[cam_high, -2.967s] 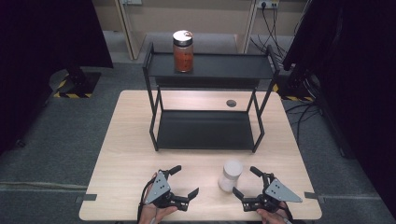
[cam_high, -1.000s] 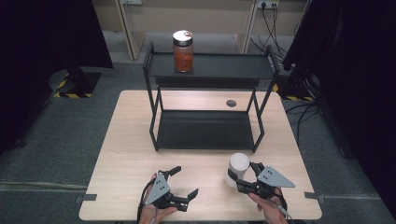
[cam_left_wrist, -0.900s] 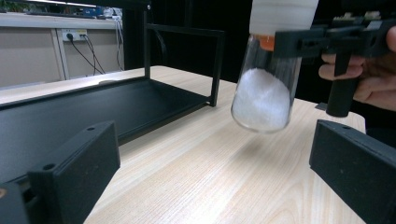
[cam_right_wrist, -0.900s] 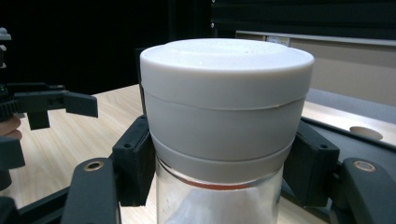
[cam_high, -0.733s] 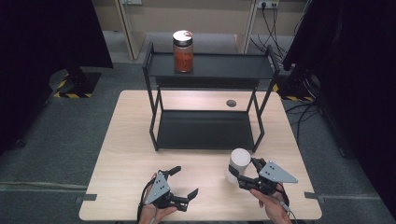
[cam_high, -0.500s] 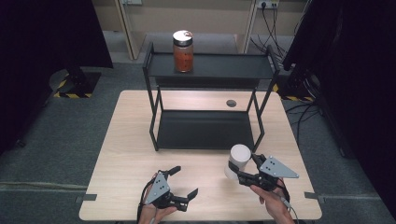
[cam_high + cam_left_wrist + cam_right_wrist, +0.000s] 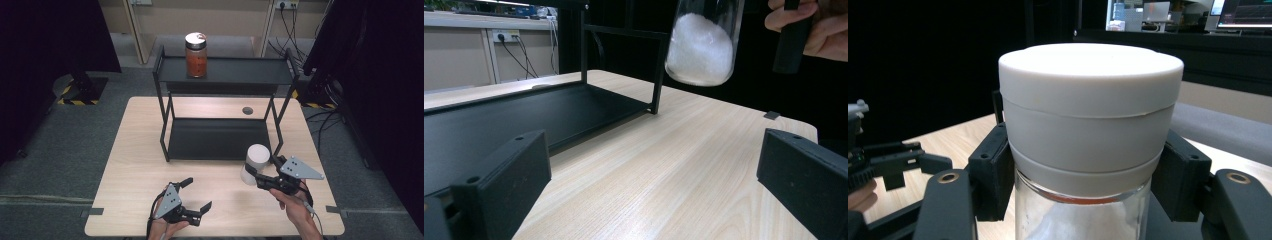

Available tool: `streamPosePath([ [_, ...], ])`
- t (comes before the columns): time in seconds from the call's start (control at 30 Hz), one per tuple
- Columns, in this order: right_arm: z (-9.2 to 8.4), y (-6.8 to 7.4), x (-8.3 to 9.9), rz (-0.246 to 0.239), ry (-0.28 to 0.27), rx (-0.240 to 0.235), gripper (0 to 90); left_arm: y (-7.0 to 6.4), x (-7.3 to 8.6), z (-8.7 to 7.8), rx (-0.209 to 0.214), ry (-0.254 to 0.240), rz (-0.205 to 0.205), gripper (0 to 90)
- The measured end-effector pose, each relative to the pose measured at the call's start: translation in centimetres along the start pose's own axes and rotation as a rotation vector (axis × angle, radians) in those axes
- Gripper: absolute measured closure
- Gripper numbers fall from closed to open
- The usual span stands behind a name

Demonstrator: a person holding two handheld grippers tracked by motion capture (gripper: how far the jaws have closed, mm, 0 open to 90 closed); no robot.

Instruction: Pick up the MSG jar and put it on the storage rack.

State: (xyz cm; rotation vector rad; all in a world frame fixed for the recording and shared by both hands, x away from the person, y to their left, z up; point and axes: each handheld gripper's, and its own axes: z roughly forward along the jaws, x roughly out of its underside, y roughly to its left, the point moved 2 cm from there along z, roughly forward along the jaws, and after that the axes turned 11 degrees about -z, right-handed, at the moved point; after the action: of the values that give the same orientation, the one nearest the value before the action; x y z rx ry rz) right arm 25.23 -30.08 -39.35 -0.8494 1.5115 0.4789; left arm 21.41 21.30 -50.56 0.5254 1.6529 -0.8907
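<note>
One white-lidded jar (image 7: 255, 163), now higher in right tool (image 7: 261, 175)

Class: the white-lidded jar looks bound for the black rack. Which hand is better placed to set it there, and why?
Right. The right gripper is shut on the white-lidded jar, off the table beside the black rack. The left gripper is open, low near the table's front edge.
</note>
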Motion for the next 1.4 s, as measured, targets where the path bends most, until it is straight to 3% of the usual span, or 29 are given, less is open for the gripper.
streamPosePath([
  [0.27,0.4,-0.7,-1.9,-0.031,-0.014,-0.016,35.3,0.0,0.0,0.0,-0.001,0.000,0.001,0.2],
  [1.4,3.4,-3.1,-10.4,-0.059,-0.034,-0.075,35.3,0.0,0.1,0.0,0.000,0.000,-0.004,0.2],
])
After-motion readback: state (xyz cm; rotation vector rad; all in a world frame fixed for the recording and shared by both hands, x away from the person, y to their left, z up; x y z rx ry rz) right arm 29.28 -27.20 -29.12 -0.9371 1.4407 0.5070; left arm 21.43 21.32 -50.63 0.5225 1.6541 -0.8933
